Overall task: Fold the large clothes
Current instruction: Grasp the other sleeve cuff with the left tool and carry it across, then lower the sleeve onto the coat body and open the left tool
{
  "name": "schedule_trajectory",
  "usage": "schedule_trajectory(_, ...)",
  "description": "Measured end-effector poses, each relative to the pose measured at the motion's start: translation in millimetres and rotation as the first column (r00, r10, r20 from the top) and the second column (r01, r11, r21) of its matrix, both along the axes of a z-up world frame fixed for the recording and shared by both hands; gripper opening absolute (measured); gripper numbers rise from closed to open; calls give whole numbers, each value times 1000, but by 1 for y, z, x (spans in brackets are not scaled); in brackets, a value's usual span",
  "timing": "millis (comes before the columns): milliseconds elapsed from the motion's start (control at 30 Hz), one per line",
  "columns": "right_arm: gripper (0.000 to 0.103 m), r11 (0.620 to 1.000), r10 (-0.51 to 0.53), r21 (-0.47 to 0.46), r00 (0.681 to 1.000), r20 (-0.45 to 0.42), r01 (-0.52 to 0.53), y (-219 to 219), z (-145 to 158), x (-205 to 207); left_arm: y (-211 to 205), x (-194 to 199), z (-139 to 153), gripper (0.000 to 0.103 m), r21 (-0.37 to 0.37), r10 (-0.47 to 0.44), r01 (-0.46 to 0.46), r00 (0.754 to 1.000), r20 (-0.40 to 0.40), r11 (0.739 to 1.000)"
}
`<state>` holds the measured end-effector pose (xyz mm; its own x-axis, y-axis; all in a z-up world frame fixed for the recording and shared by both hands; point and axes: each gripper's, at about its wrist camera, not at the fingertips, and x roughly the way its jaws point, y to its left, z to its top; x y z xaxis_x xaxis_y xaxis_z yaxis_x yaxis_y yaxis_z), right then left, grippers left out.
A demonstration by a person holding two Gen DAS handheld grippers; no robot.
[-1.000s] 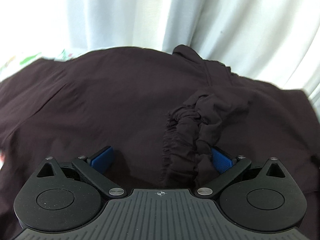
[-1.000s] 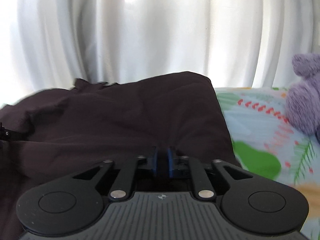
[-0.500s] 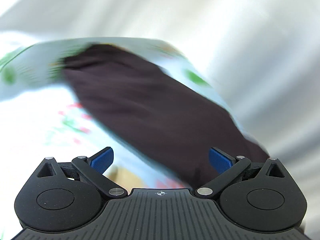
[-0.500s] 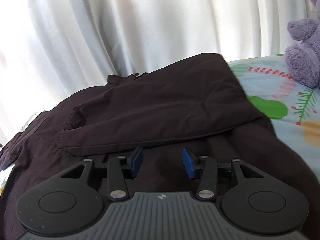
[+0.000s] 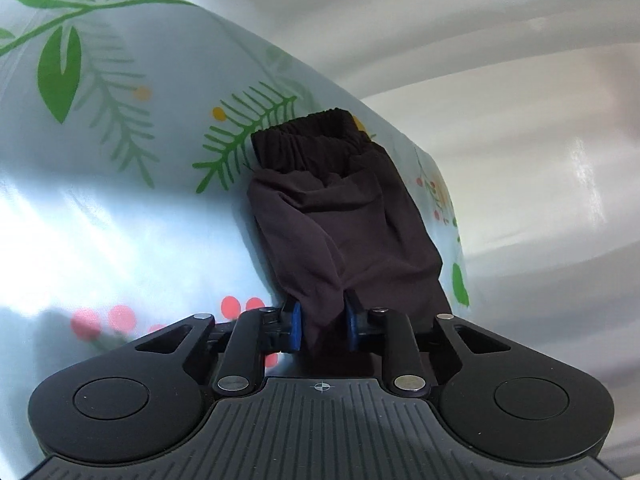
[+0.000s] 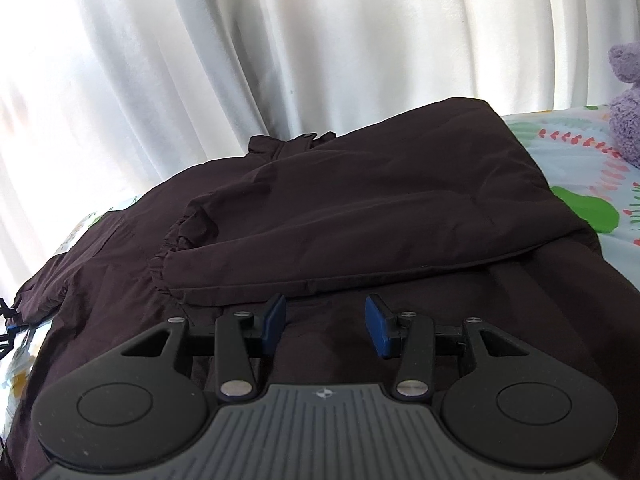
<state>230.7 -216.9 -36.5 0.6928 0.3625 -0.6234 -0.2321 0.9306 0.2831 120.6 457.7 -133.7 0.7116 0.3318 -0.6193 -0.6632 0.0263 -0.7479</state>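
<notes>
A large dark brown garment point(image 6: 360, 220) lies spread on the bed, with one sleeve folded across its body and its gathered cuff point(image 6: 176, 240) pointing left. Just in front of that folded sleeve, my right gripper point(image 6: 326, 320) hovers open above the fabric, with nothing between its blue pads. In the left wrist view the other sleeve point(image 5: 340, 208) stretches over the printed sheet, ending in an elastic cuff point(image 5: 308, 128) at the far end. My left gripper point(image 5: 323, 320) is closing on this sleeve, and a bunch of its cloth is pinched between the pads.
The bedsheet point(image 5: 120, 200) is pale blue with green leaves and red berries. White curtains point(image 6: 320, 40) hang behind the bed. A purple plush toy point(image 6: 628, 92) sits at the far right on the sheet.
My left gripper swung away from the garment's body, rolled, and went from wide open to pinching the sleeve. My right gripper let go of the fabric, opened and drew back a little.
</notes>
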Motion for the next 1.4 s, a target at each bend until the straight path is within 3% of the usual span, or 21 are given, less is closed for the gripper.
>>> schedule_trajectory(67,44,1000,-7,2,1000,16,7,2,1,-2,-3,-5,7,15,16,-15,14,999,29,1000)
schedule_trajectory(200,44,999,-31,27,999,43,30,-1,4,-5,-22,2,52,11,191,-120,113,992,25,975)
schedule_trajectory(267,44,998,-40,53,999,35,38,-4,4,-4,-43,11,86,10,303,-207,187,978,34,934)
schedule_trajectory(367,44,994,-44,100,999,12,42,-5,4,-2,-94,36,137,10,458,-381,316,923,53,831)
schedule_trajectory(433,44,989,-28,147,1000,4,27,-6,5,-2,-144,59,166,10,550,-517,412,855,43,727)
schedule_trajectory(467,44,987,-24,157,1000,6,22,-5,6,-3,-173,72,177,10,596,-595,466,804,24,654)
schedule_trajectory(533,44,987,-11,162,1000,13,9,-3,8,-3,-226,95,188,13,644,-706,549,708,-19,533)
schedule_trajectory(567,44,986,-8,166,1000,14,6,-2,9,-3,-251,106,188,17,652,-753,589,657,-43,477)
schedule_trajectory(633,44,983,0,182,1000,3,0,-2,9,0,-302,131,177,40,650,-820,667,560,-116,364)
schedule_trajectory(700,44,979,4,202,1000,-11,-2,-3,9,4,-341,150,154,71,605,-856,737,489,-168,302)
schedule_trajectory(733,44,977,9,214,1000,-17,-5,-4,9,6,-359,160,137,78,564,-871,783,444,-209,263)
schedule_trajectory(800,46,970,20,242,999,-30,-12,-5,9,11,-379,167,110,78,490,-862,842,407,-302,226)
schedule_trajectory(833,49,966,24,260,999,-39,-13,-7,9,14,-382,167,99,79,459,-850,859,406,-336,229)
schedule_trajectory(867,53,959,26,282,998,-51,-11,-8,8,19,-381,164,92,79,437,-838,865,417,-351,247)
schedule_trajectory(1033,59,883,69,469,982,-174,21,-3,-10,65,-346,142,71,88,393,-757,816,557,-340,424)
schedule_trajectory(1133,66,814,113,579,962,-247,53,12,-25,96,-331,145,67,88,383,-690,789,609,-391,480)
schedule_trajectory(1200,66,790,105,605,949,-296,101,22,-34,110,-325,148,67,88,399,-648,768,639,-414,502)
schedule_trajectory(1233,64,781,107,614,944,-313,115,28,-38,117,-319,150,67,88,406,-625,758,652,-429,511)
schedule_trajectory(1267,46,786,100,606,941,-325,126,33,-39,122,-316,150,68,88,414,-610,752,659,-441,513)
schedule_trajectory(1333,28,812,104,576,946,-307,98,43,-35,124,-310,153,69,88,416,-603,746,665,-441,520)
schedule_trajectory(1400,23,853,89,520,973,-214,37,47,-16,118,-303,154,70,88,414,-596,743,669,-444,526)
